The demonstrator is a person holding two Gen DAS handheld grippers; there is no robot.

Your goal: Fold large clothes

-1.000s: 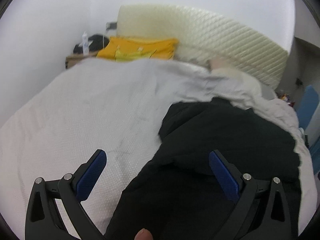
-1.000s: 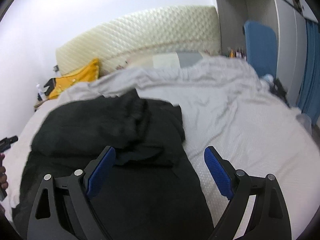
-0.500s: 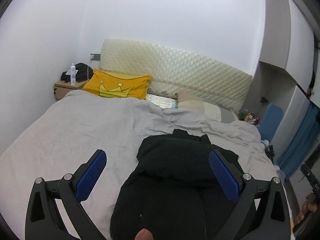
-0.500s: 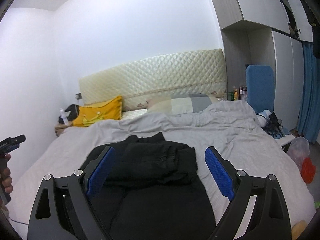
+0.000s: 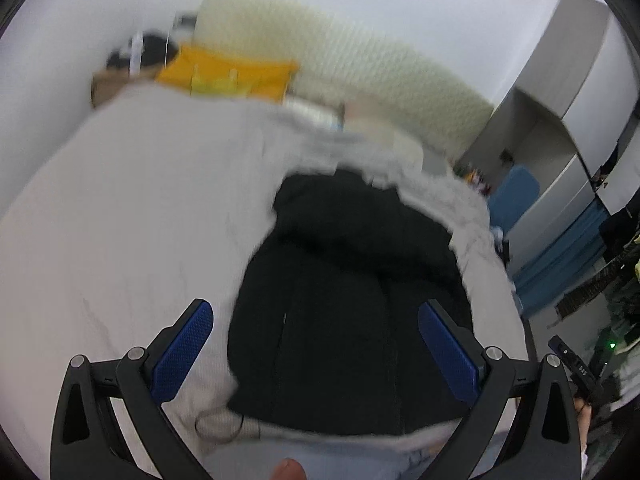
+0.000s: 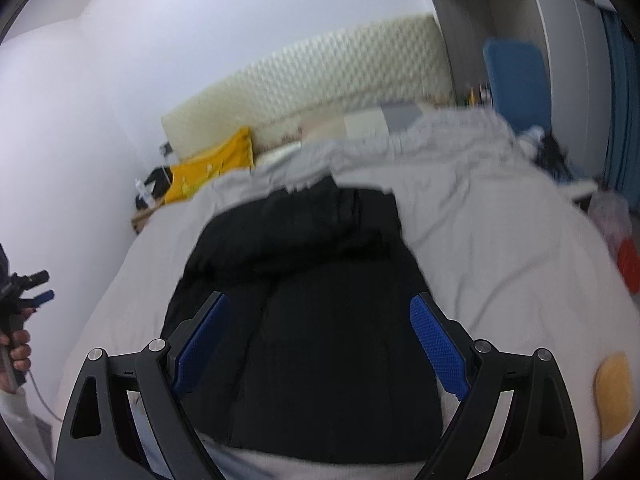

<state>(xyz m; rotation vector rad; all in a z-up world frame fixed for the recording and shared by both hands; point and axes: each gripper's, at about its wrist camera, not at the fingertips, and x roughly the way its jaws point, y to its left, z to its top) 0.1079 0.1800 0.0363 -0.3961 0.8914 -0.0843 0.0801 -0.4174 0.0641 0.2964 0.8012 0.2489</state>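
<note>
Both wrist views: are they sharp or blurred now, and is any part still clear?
Left wrist view: the black garment and quilted cream headboard are smeared by motion blur; the left gripper stays sharp. Right wrist view: same blur on the yellow pillow; the right gripper is crisp. Fisheye bends both.

Grey bed point(image 5: 120, 208) filling the middle. At its head, a cream quilted headboard point(image 6: 344, 68). Against the headboard's left end, a yellow pillow point(image 5: 228, 74); left of the pillow, a wooden nightstand point(image 5: 106, 84) bearing a blurred bottle and a dark heap. To the headboard's right, grey wardrobe point(image 5: 560, 92) and a blue panel point(image 6: 516, 80). Near the bed's right edge, something red, blurred point(image 6: 628, 264).
</note>
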